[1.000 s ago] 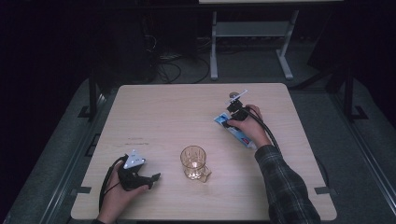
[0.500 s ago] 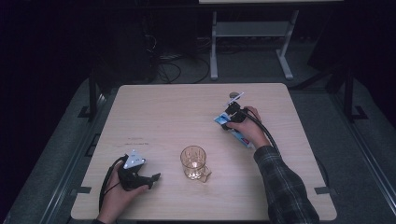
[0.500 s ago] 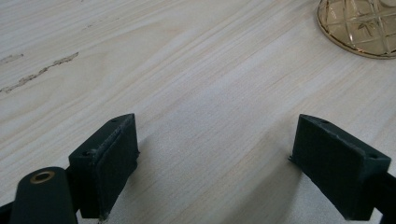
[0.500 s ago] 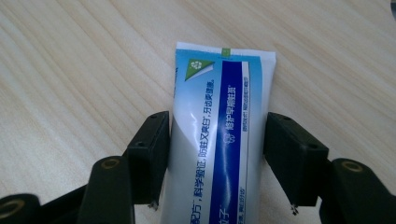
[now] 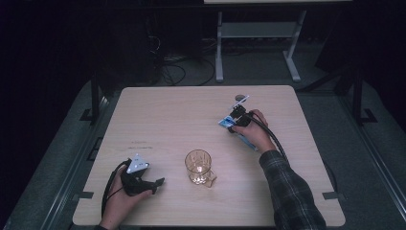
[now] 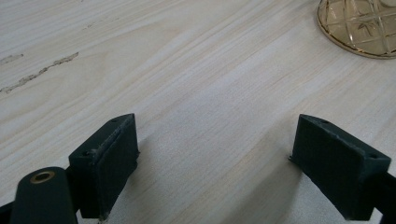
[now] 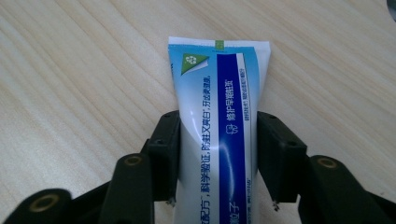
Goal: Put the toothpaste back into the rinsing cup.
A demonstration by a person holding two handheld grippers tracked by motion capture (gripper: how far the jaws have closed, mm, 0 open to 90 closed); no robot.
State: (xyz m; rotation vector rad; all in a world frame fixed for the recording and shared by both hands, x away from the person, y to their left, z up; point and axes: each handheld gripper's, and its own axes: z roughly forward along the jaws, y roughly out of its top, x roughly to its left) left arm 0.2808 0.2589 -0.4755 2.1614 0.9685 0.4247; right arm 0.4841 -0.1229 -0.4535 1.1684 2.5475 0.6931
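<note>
High view, left to right: left gripper (image 5: 154,183) rests low at the near-left part of the pale wood surface (image 5: 167,120), held in the person's left hand (image 5: 119,201), grey three-cornered plate on top, black cable looping beside it. Left gripper view: jaws wide apart, nothing between them, bare wood grain below; the base of the amber glass sits at the upper right edge.

Centre, near side: amber cut-pattern glass (image 5: 197,166) stands upright, just right of the left gripper, apart from it.

Right: right gripper (image 5: 233,122) in the right hand (image 5: 256,134), plaid sleeve (image 5: 289,191) behind, cable trailing along the forearm. Right gripper view: jaws clamped on either side of a blue-and-white toothpaste tube (image 7: 217,116), crimped flat end pointing away, the tube low over the wood; I cannot tell if it touches. Small dark round object (image 5: 239,97) lies just beyond the gripper.
</note>
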